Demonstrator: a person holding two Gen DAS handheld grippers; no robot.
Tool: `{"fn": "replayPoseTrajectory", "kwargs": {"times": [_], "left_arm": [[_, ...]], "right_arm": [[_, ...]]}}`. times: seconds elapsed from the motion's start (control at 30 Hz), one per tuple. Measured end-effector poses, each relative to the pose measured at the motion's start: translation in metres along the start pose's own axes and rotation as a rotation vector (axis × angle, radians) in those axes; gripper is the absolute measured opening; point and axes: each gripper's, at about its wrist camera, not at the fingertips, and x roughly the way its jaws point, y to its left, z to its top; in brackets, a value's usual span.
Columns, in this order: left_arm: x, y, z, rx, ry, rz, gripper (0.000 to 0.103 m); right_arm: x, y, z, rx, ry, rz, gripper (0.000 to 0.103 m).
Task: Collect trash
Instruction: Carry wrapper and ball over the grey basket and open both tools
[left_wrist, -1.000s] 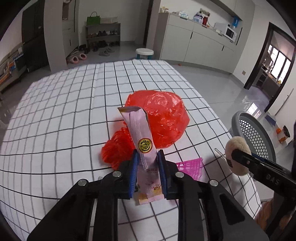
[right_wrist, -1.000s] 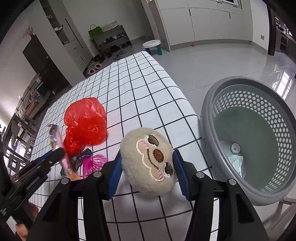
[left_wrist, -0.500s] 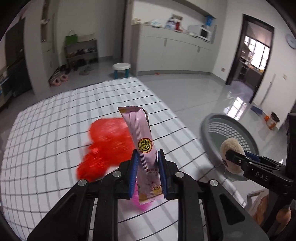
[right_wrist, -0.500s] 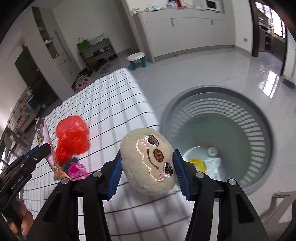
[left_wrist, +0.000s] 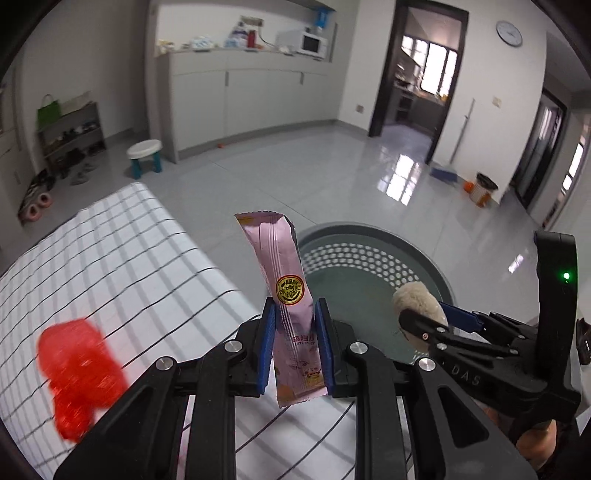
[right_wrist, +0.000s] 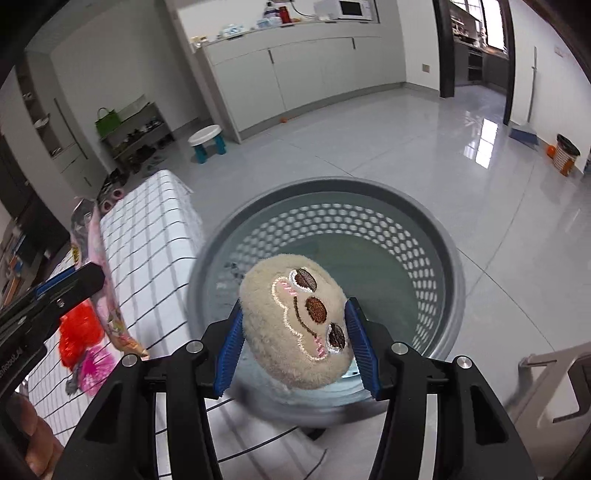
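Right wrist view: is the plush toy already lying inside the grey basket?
No. The plush toy is clamped between the right gripper pads, held in front of the grey basket.

Bright daylight glares off the glossy floor (left_wrist: 402, 177) — motion-blurred tablecloth (left_wrist: 110, 258), dark fisheye-warped corners.

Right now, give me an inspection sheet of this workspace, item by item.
Surface: checked tablecloth on the table.
Job's things: pink snack wrapper and plush toy, both held; grey perforated basket on the floor beside the table.
Clutter: red plastic bag, pink mesh scrap.
Grippers: left gripper jaws shut on the wrapper; right gripper jaws shut on the toy, over the basket.
Cables: nothing seen.
Surroundings: white stool, shoe rack, cabinets with microwave.
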Motion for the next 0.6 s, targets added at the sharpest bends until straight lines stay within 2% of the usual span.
{"fn": "replayPoseTrajectory", "kwargs": {"times": [0.2,0.27,0.4,0.5,0.6], "left_arm": [[0.044,-0.02,0.02,0.03,0.045,-0.003,0.022],[0.051,-0.026,0.022,0.051,0.042,0.018,0.022],[0.059,-0.033,0.022,0.062,0.046,-0.01,0.022],[0.065,-0.036,0.025,0.05,0.052,-0.024,0.024],[0.067,-0.036,0.026,0.047,0.054,0.006,0.035]], "right_arm": [[0.011,-0.021,0.012,0.041,0.007,-0.013,0.052],[0.012,-0.026,0.015,0.05,0.006,-0.017,0.052],[0.016,-0.037,0.018,0.068,0.013,-0.016,0.052],[0.017,-0.041,0.018,0.072,0.011,-0.018,0.052],[0.014,-0.04,0.018,0.076,-0.001,-0.018,0.052]]}}
